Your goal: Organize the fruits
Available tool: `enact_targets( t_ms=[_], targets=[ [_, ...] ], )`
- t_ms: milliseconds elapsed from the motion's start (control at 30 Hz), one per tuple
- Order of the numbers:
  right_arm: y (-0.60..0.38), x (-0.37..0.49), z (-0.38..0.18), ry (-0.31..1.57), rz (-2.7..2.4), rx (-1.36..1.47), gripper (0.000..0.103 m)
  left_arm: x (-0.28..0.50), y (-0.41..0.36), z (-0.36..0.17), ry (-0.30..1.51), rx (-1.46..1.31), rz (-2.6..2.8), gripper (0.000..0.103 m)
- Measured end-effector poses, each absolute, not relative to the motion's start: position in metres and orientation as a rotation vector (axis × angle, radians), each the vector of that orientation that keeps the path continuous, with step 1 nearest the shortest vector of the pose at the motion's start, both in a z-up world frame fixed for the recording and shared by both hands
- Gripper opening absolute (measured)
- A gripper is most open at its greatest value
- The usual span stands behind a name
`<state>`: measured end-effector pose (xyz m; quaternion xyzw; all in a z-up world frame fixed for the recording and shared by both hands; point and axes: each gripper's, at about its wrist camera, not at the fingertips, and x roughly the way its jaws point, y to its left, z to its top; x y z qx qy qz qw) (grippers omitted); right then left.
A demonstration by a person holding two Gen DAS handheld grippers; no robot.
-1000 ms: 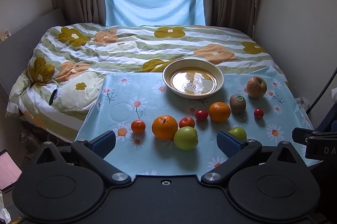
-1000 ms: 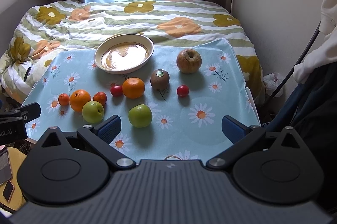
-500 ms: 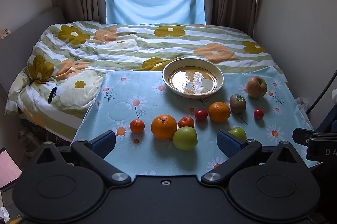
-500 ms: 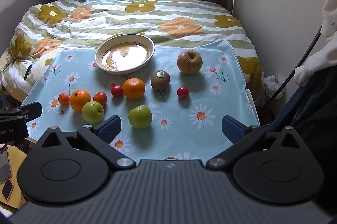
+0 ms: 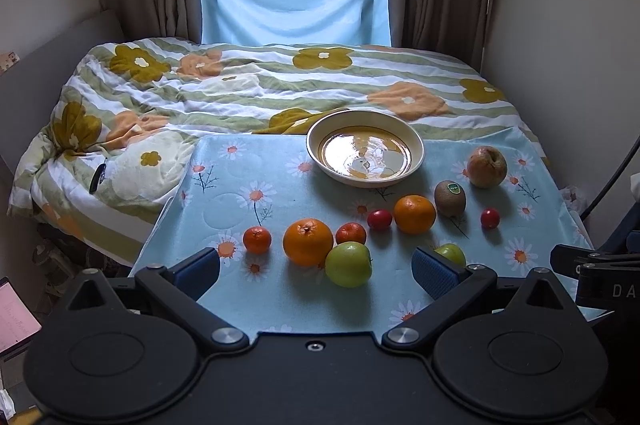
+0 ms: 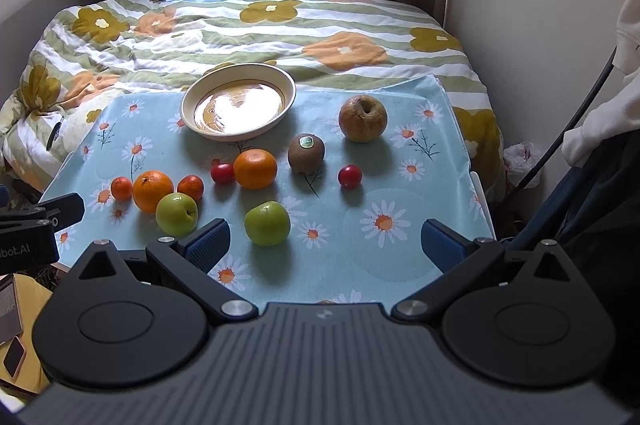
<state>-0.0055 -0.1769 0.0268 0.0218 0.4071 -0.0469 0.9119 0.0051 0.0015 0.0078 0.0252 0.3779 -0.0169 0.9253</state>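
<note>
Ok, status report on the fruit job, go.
Left tool open, empty. Right tool open, empty. Bowl empty, all fruit on the cloth. Green apple nearest right tool, path clear.

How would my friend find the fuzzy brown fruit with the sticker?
Start at the shallow cream bowl on the daisy-print blue cloth. Nearer the camera and a little right sits an egg-shaped brown kiwi. It alone is fuzzy, with a green sticker on top.

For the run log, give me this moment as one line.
left gripper: open | right gripper: open | bowl: no fruit inside | fruits: on cloth
</note>
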Motion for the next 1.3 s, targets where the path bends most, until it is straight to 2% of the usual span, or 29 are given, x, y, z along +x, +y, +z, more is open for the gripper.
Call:
enact_targets(
  t_ms=[967, 1300],
  targets=[
    [-0.175, 0.0, 0.027, 0.838, -0.101, 0.06, 0.103, 0.013, 0.01, 0.009, 0.74, 0.058, -0.059, 0.103],
    [-0.189, 0.002, -0.002, 0.787, -0.05, 0.042, 0.103, 0.026, 0.012, -0.027, 0.724, 0.119, -0.091, 0.103]
  ],
)
